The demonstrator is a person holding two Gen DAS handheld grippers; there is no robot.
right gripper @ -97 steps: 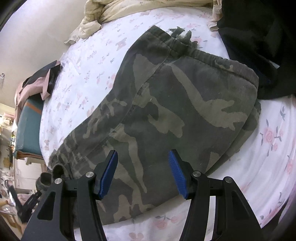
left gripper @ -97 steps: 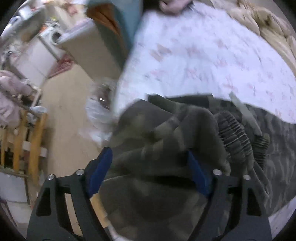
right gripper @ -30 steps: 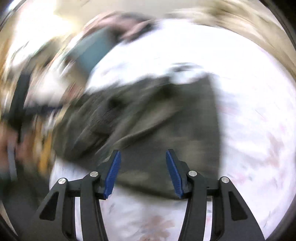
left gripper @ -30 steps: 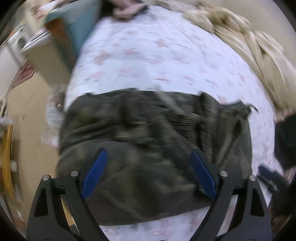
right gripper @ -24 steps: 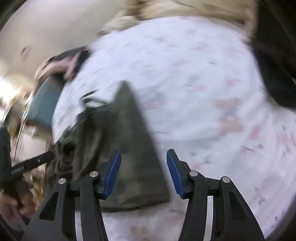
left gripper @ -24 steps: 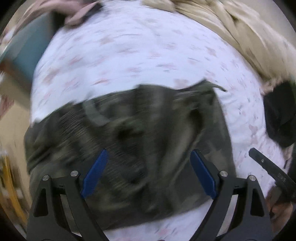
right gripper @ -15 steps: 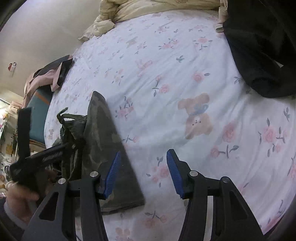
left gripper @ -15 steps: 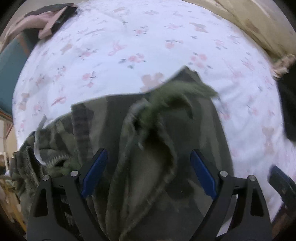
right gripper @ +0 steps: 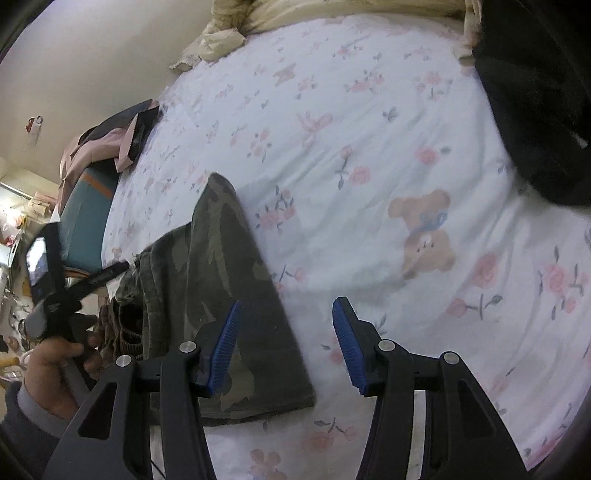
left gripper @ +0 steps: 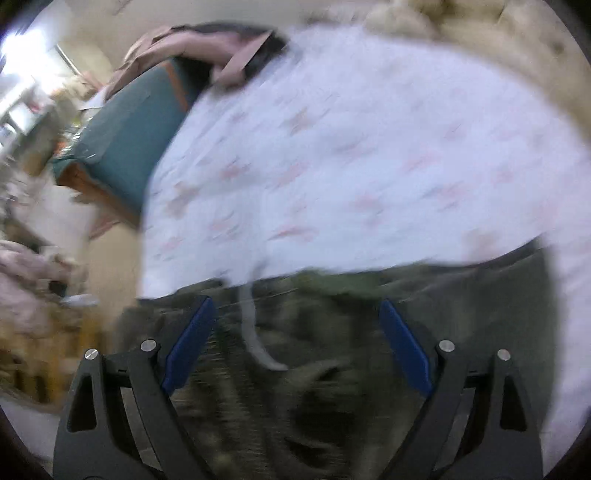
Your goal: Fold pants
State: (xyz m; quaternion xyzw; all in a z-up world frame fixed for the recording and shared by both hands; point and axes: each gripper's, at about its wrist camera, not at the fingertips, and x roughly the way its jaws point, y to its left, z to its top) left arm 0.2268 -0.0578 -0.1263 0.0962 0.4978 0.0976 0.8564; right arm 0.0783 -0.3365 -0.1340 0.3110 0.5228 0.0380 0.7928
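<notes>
The camouflage pants (right gripper: 225, 280) lie folded in a narrow bundle on the floral bedsheet (right gripper: 369, 155), near the bed's left edge. In the blurred left wrist view the pants (left gripper: 332, 354) fill the lower frame, with a pale drawstring (left gripper: 255, 332) across them. My left gripper (left gripper: 295, 343) is open and empty just above the pants; it also shows in the right wrist view (right gripper: 96, 280), held by a hand. My right gripper (right gripper: 284, 343) is open and empty, its left finger over the pants' right edge and its right finger over bare sheet.
A black garment (right gripper: 535, 110) lies at the bed's right side. A cream blanket (right gripper: 332, 14) is bunched at the head. Pink and dark clothes (right gripper: 110, 144) rest on a teal box (right gripper: 85, 221) left of the bed. Cluttered floor lies beyond the left edge.
The left gripper has swung left and lower over the pants, blurring its view. The right gripper has held almost still. Both stay open.
</notes>
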